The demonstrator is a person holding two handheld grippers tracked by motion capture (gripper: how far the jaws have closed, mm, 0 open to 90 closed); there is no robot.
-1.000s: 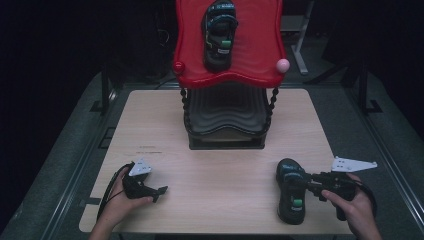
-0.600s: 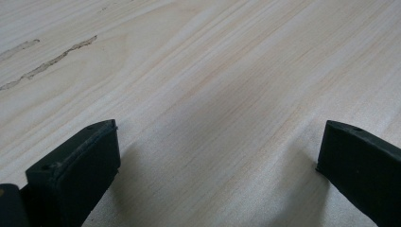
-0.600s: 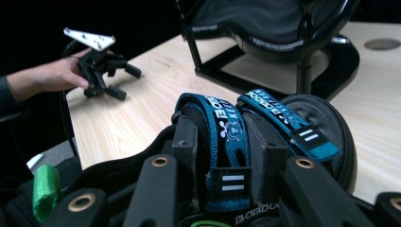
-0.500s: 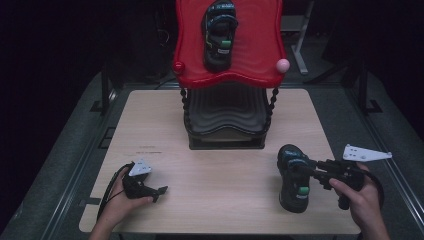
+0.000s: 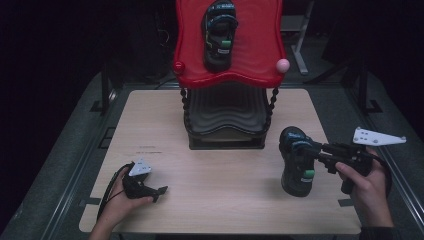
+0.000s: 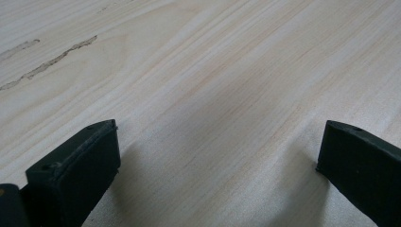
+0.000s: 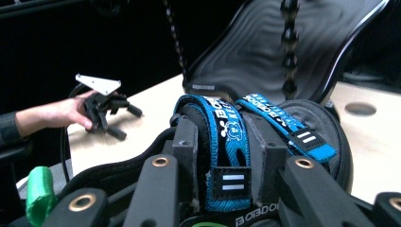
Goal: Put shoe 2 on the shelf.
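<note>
1. Sandal work is at the carrying stage: the black sandal with blue straps sits at the lower right of the high view, on or just above the wooden table, beside the right front corner of the rack.
2. Its strap is pinched by the right gripper; in the right gripper view the two black jaws are closed on one blue strap, with a second blue strap lying just beside it.
3. At the lower left of the high view, the left gripper rests low over the table, well apart from the sandal. In the left gripper view its jaws stand wide apart over bare wood, holding nothing.
4. A matching sandal already lies on the red top shelf of the two-tier rack, at the top centre of the frame; the black lower shelf looks free.
5. Judging from this, the held sandal is bound for the rack. The next move calls for a firm lift on the strap, clearing the beaded post and the red shelf's rim, then setting the sole flat beside its mate or on the lower shelf.
</note>
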